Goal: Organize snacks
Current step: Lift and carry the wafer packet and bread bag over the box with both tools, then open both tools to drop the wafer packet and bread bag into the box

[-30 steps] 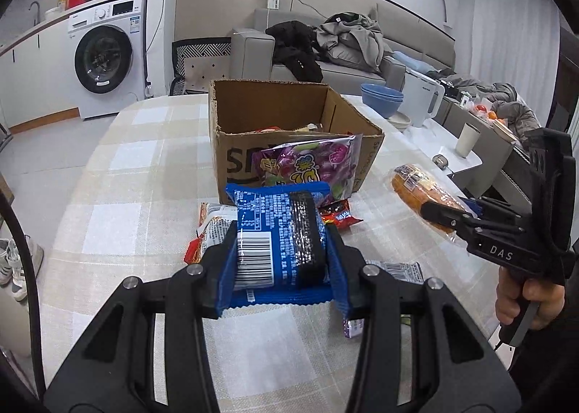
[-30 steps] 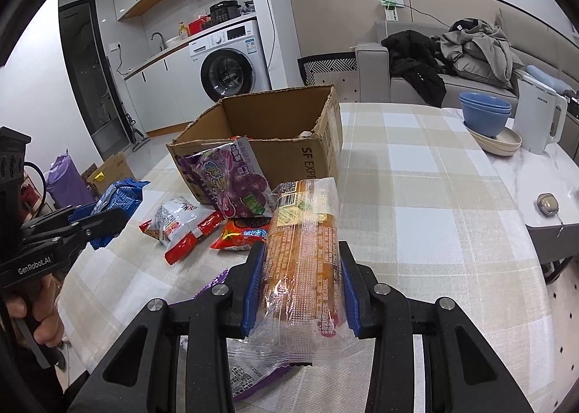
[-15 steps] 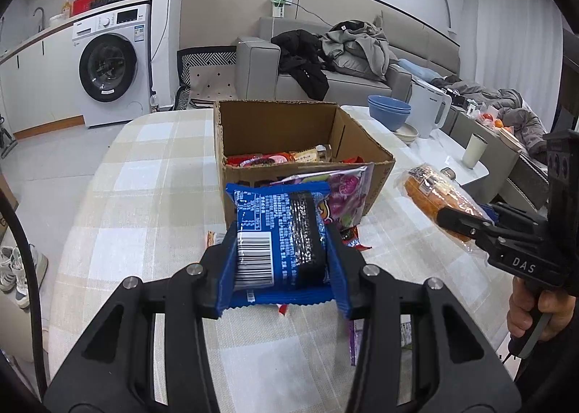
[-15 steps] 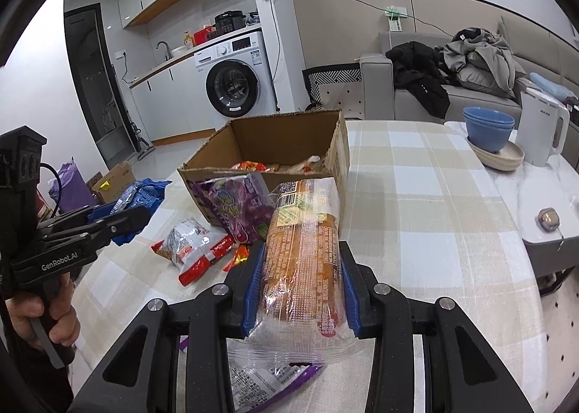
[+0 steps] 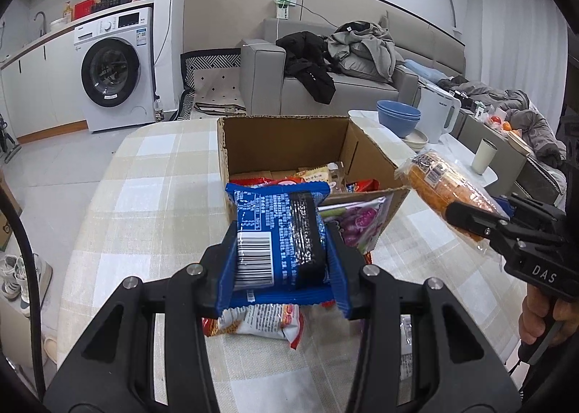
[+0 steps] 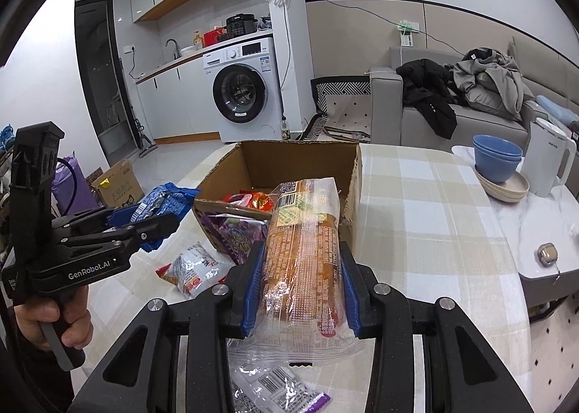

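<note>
My left gripper [image 5: 280,243] is shut on a blue snack packet [image 5: 278,232] and holds it above the table, just short of the open cardboard box [image 5: 286,134]. My right gripper [image 6: 298,261] is shut on a clear-wrapped orange bread loaf [image 6: 304,243], raised near the box's [image 6: 356,174] right front corner. The box holds several snack packs [image 5: 325,178]. A purple candy bag [image 6: 235,235] leans on the box front. The loaf also shows in the left wrist view [image 5: 441,188], and the blue packet in the right wrist view [image 6: 163,201].
A red-and-white snack pack [image 6: 191,268] and a purple-edged packet [image 6: 282,391] lie on the checked tablecloth [image 5: 144,196]. Blue bowls [image 6: 497,156], a white kettle [image 6: 550,160] and a cup [image 5: 483,156] stand on the marble side at the right.
Both grippers have risen and moved toward the box with their packets, so more of the box's inside shows now.
</note>
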### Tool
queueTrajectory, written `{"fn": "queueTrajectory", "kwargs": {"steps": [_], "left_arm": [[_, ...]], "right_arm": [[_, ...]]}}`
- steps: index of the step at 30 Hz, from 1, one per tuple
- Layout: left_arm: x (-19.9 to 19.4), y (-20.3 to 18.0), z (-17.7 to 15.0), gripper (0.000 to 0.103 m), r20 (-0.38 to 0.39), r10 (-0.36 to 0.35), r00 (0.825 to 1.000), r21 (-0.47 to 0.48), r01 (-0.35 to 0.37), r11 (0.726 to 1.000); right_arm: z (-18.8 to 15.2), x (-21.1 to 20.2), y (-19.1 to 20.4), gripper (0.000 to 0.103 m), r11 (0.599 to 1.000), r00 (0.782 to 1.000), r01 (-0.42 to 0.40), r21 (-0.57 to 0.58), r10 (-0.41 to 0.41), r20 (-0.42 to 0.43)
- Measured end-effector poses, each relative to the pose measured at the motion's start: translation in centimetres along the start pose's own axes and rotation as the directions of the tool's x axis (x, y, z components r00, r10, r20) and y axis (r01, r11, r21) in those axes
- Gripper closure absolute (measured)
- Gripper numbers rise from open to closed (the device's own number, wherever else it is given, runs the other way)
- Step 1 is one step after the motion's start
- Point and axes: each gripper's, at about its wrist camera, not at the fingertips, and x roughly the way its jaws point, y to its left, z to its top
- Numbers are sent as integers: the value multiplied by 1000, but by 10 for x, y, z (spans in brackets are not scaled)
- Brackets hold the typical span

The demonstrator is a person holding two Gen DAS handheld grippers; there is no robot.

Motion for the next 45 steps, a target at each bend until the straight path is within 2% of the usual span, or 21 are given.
{"fn": "queueTrajectory", "kwargs": {"steps": [19,31,45], "left_arm": [[51,2,44,62,-13,10,1000,16,-10,1000],[96,7,57,62,-47,38,998,7,-38,999],[134,16,61,62,-72,27,997,0,-27,1000]], "right_arm": [[41,37,4,65,1000,1000,-1,-14,1,-30],[59,74,0,65,1000,997,0,2,0,-76],[68,117,4,65,999,994,31,23,-28,-104]]}}
